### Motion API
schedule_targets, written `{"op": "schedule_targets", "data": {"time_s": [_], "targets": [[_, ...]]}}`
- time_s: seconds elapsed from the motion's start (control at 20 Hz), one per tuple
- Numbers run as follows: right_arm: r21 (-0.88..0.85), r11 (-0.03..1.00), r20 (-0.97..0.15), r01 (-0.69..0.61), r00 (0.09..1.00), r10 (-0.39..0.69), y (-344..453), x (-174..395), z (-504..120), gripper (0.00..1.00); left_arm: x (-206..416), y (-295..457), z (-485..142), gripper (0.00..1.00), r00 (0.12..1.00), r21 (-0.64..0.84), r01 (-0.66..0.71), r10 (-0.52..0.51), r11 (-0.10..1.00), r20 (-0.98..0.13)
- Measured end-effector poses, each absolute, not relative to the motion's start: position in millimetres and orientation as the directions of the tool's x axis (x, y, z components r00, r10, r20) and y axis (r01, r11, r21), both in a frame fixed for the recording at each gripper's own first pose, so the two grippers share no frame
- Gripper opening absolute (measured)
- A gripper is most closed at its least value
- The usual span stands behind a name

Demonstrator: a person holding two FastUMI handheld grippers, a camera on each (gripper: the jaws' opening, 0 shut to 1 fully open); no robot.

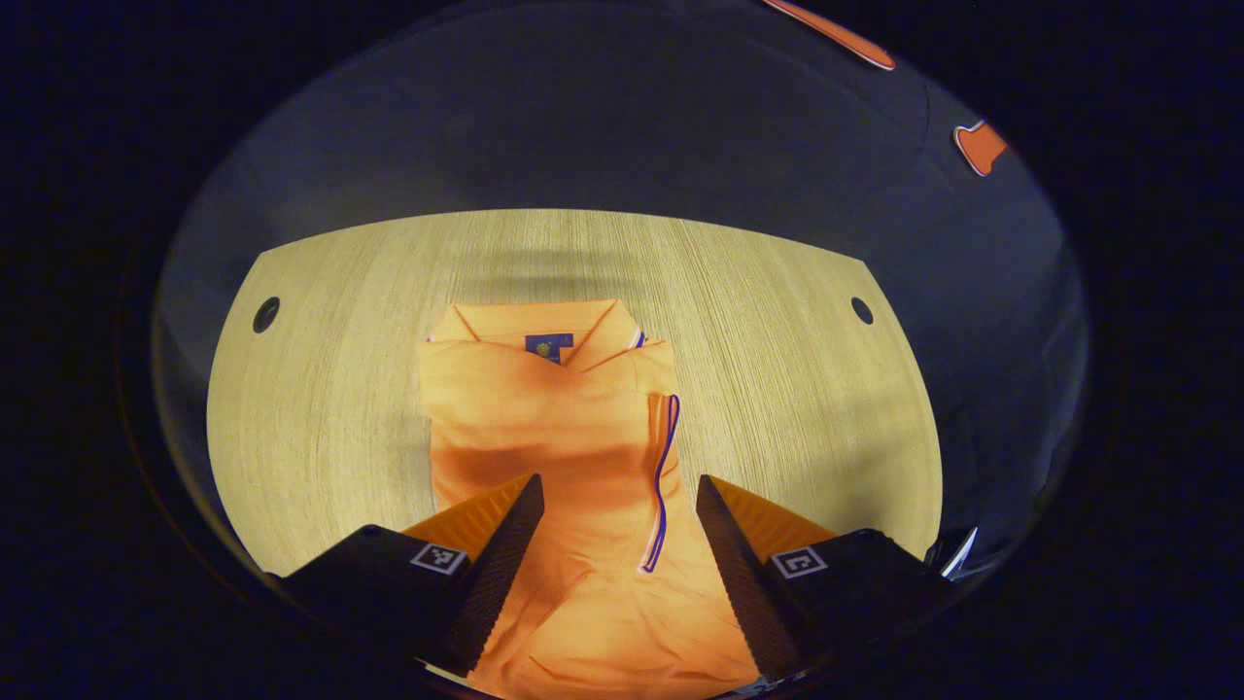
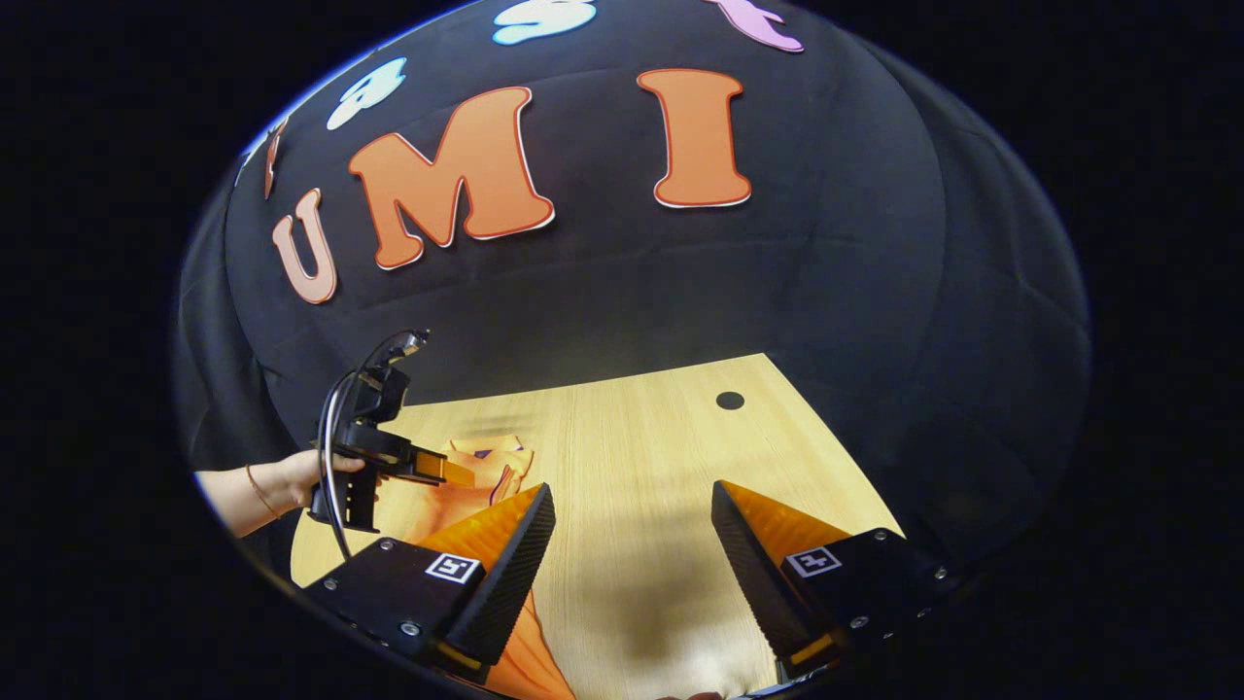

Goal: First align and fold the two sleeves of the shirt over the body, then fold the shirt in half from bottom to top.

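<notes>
An orange polo shirt (image 1: 544, 428) lies on the wooden table (image 1: 321, 389), collar at the far end, both sleeves folded over the body; a sleeve cuff with a blue and white edge (image 1: 663, 476) runs down its right side. My left gripper (image 1: 619, 506) hovers open above the shirt's lower half, nothing between its fingers. In the right gripper view, my right gripper (image 2: 632, 525) stands open over bare table (image 2: 641, 457) to the right of the shirt (image 2: 466, 486). The left gripper (image 2: 457, 474), held by a hand (image 2: 292, 476), hangs above the shirt there.
The table has a round cable hole near each far corner (image 1: 266, 313) (image 1: 861, 310) (image 2: 729, 400). The black booth wall (image 2: 603, 292) rises right behind the table's far edge. Bare wood lies on both sides of the shirt.
</notes>
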State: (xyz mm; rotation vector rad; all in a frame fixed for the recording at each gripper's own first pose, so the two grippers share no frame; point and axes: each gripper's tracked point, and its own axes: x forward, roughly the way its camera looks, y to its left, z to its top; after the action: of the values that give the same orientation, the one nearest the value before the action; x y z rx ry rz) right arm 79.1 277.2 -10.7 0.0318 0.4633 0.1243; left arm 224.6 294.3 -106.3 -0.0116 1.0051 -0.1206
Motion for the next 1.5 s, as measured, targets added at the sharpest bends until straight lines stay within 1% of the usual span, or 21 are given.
{"op": "schedule_targets", "data": {"time_s": [0.25,0.35,0.5,0.75,0.8,0.85,0.95,1.1,1.3,1.4,1.5], "targets": [[0.05,0.984,-0.466,-0.173,0.867,0.176,313.3,84.5,-15.0,0.99,201.2,332.1,-68.6,0.98,0.578,-0.069,0.082,-0.104,0.994,-0.809],[0.04,0.979,-0.48,-0.199,0.856,0.193,330.6,87.2,-20.1,0.99,186.5,349.3,-59.3,0.98,0.592,-0.087,0.066,-0.109,0.994,-0.799],[0.027,0.969,-0.508,-0.246,0.831,0.225,358.6,83.7,-33.8,0.99,159.8,378.3,-55.7,0.98,0.599,-0.07,0.048,-0.085,0.996,-0.797],[0.029,0.953,-0.575,-0.302,0.775,0.263,402.1,68.5,-70.2,0.99,106.1,415.9,-64.4,0.98,0.603,-0.03,0.038,-0.047,0.999,-0.797],[0.023,0.95,-0.587,-0.312,0.765,0.265,408.7,62.9,-77.0,0.99,92.8,422.1,-69.5,1.0,0.596,-0.023,0.039,-0.042,0.999,-0.802],[0.018,0.947,-0.601,-0.32,0.754,0.265,414.3,58.4,-85.3,0.99,79.1,425.2,-76.1,0.98,0.586,-0.024,0.04,-0.043,0.999,-0.809],[0.017,0.944,-0.634,-0.33,0.726,0.265,421.8,42.5,-104.1,0.99,49.3,427.7,-88.4,0.98,0.561,-0.05,0.033,-0.06,0.998,-0.826],[0.012,0.939,-0.715,-0.344,0.654,0.248,427.5,9.1,-150.0,0.99,15.2,426.5,-107.4,0.98,0.537,-0.062,0.039,-0.073,0.997,-0.841],[-0.017,0.942,-0.833,-0.334,0.526,0.172,415.0,-51.0,-208.6,0.99,-40.4,425.4,-131.6,0.98,0.502,-0.049,0.066,-0.075,0.997,-0.862],[-0.001,0.948,-0.869,-0.318,0.469,0.157,420.9,-57.8,-219.1,1.0,-63.3,422.9,-145.2,0.98,0.477,-0.046,0.07,-0.074,0.997,-0.876],[0.011,0.953,-0.893,-0.303,0.425,0.145,424.7,-60.5,-219.9,0.99,-85.9,423.1,-162.1,0.97,0.432,-0.027,0.098,-0.067,0.995,-0.9]]}}
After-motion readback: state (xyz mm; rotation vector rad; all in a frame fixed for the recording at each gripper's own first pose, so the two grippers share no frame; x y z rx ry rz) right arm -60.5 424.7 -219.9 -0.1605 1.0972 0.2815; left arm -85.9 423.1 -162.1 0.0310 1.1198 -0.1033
